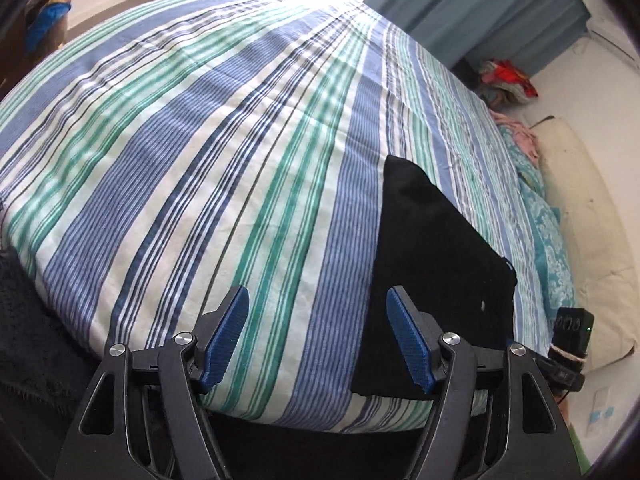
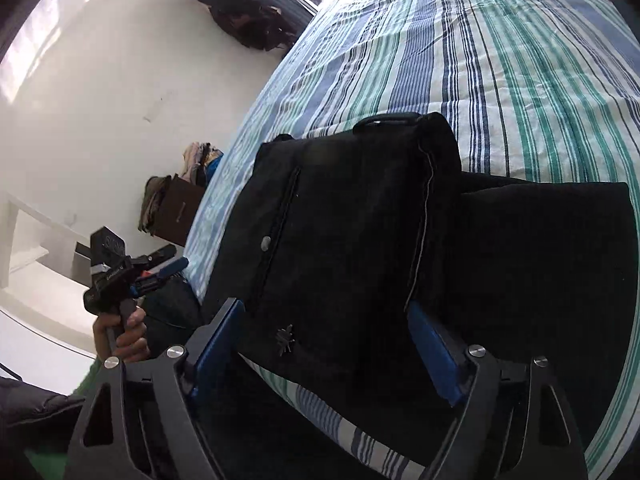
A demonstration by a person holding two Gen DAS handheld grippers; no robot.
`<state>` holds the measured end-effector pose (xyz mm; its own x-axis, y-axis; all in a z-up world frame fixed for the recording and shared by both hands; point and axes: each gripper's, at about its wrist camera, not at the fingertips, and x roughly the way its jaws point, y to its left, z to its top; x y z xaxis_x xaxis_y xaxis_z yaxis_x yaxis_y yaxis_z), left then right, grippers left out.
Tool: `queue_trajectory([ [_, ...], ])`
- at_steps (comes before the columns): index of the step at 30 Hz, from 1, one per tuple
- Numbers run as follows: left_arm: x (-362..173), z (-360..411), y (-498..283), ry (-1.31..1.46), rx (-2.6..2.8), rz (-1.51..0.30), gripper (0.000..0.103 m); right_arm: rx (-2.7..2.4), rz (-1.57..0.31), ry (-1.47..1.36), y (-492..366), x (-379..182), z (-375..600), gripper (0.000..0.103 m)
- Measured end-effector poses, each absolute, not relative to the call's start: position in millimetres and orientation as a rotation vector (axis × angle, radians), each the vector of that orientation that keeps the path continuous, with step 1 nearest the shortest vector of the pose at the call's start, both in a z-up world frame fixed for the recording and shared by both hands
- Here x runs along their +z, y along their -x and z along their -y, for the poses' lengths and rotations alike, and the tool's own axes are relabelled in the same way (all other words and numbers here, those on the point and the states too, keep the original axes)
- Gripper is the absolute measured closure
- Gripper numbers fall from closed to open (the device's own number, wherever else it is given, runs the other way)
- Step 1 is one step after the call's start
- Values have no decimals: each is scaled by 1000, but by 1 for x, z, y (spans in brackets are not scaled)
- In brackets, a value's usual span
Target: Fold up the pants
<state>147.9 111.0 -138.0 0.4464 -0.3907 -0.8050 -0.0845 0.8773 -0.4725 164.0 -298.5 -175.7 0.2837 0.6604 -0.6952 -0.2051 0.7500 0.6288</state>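
I see black pants (image 2: 352, 220) on my bedspread (image 1: 200, 140) striped blue, green and white; beside the bedspread, a teal curtain (image 1: 480, 8), and blue gripper pads (image 1: 228, 336).

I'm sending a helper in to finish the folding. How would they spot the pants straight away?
Start at the bed with its blue, green and white striped cover. The pants lie folded near its edge, beside the open right gripper. They are the only plain black item on the stripes, with a small metal button; the other clothes sit in coloured heaps off the bed.
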Motion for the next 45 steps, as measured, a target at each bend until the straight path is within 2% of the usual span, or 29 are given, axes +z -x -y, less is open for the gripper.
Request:
queue_trajectory([
  [5, -145, -114, -146, 480, -201, -1119, 30, 688, -1174, -279, -148, -174, 259, 22],
  [9, -151, -111, -149, 478, -203, -1132, 30, 632, -1191, -329, -155, -184, 262, 25],
  [10, -152, -110, -149, 472, -201, -1134, 30, 626, -1190, -346, -159, -186, 261, 32],
  [11, -153, -110, -149, 464, -197, -1135, 30, 638, -1197, -354, -161, -185, 259, 44],
  [12, -153, -111, -148, 458, -192, -1136, 30, 654, -1216, -367, -164, -184, 255, 72],
  [13, -153, -112, -147, 457, -185, -1135, 30, 655, -1215, -385, -167, -180, 255, 83],
  [15, -153, -117, -146, 473, -175, -1134, 30, 695, -1175, -456, -171, -162, 262, 86],
  [20, -149, -120, -144, 492, -181, -1123, 30, 732, -1018, -482, -167, -86, 282, 87],
  [23, -142, -112, -142, 452, -204, -1105, 30, 706, -992, -458, -154, -62, 306, 87],
  [27, -137, -96, -138, 387, -238, -1095, 30, 588, -1058, -453, -138, -82, 352, 87],
  [32, -127, -64, -133, 278, -284, -1077, 30, 334, -1221, -518, -127, -166, 395, 86],
  [35, -112, -31, -128, 176, -351, -1044, 30, 278, -1188, -576, -124, -184, 403, 82],
  [38, -96, 8, -119, 62, -440, -987, 30, 251, -1195, -545, -126, -173, 403, 66],
  [42, -93, 55, -110, -75, -523, -939, 28, 169, -1112, -297, -129, -121, 399, 64],
  [45, -109, 82, -106, -131, -571, -939, 28, 244, -998, -246, -145, -81, 381, 64],
])
